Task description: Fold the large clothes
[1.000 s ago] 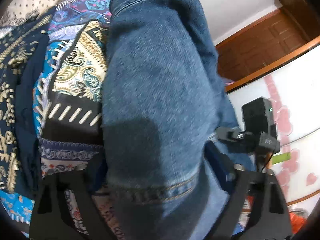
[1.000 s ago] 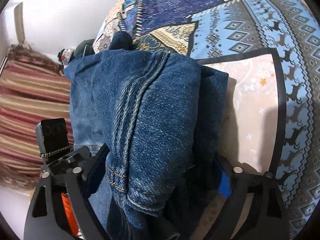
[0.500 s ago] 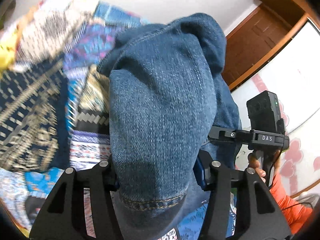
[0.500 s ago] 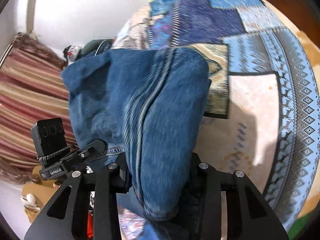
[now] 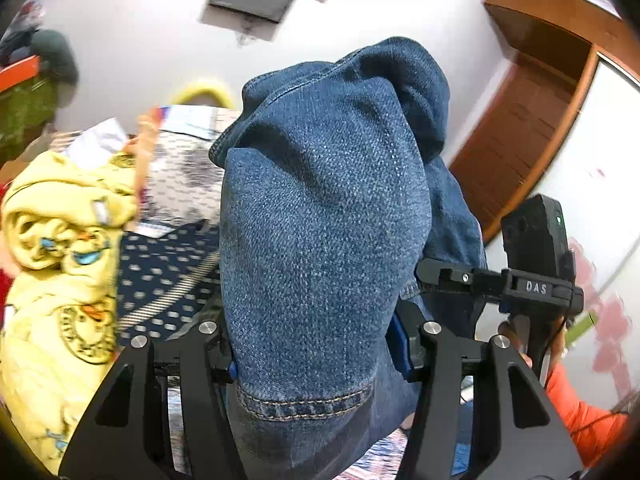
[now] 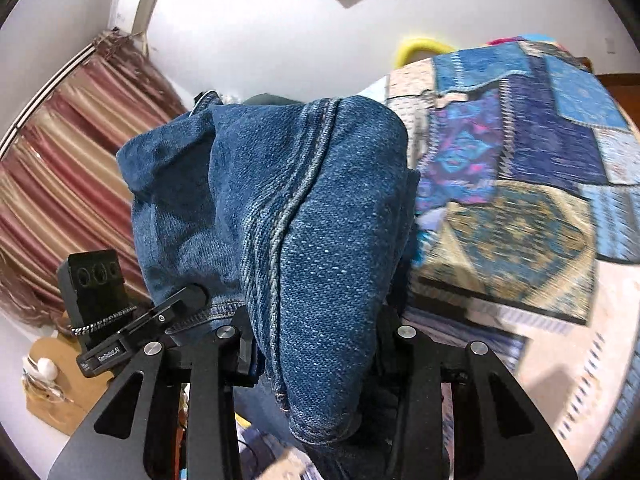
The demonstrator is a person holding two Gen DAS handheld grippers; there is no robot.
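Left wrist view: a thick fold of blue jeans (image 5: 320, 240) is pinched by the left gripper (image 5: 316, 356), whose jaws are kept half apart by the cloth. The fingertips are hidden under denim. In the right wrist view, the jeans (image 6: 316, 248) are clamped likewise by the right gripper (image 6: 316, 356), raised above the patterned bedspread (image 6: 520, 208). Yellow clothing (image 5: 60, 280) is blurred at the left.

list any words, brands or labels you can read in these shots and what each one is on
"DAS" – on the black bar of the right gripper's camera mount, seen in the left wrist view.
"GenRoboLAI", small and only roughly legible – on the black bar of the left gripper's camera mount, seen in the right wrist view.
The round print on the yellow garment is too blurred to read.
No label shows on the jeans.
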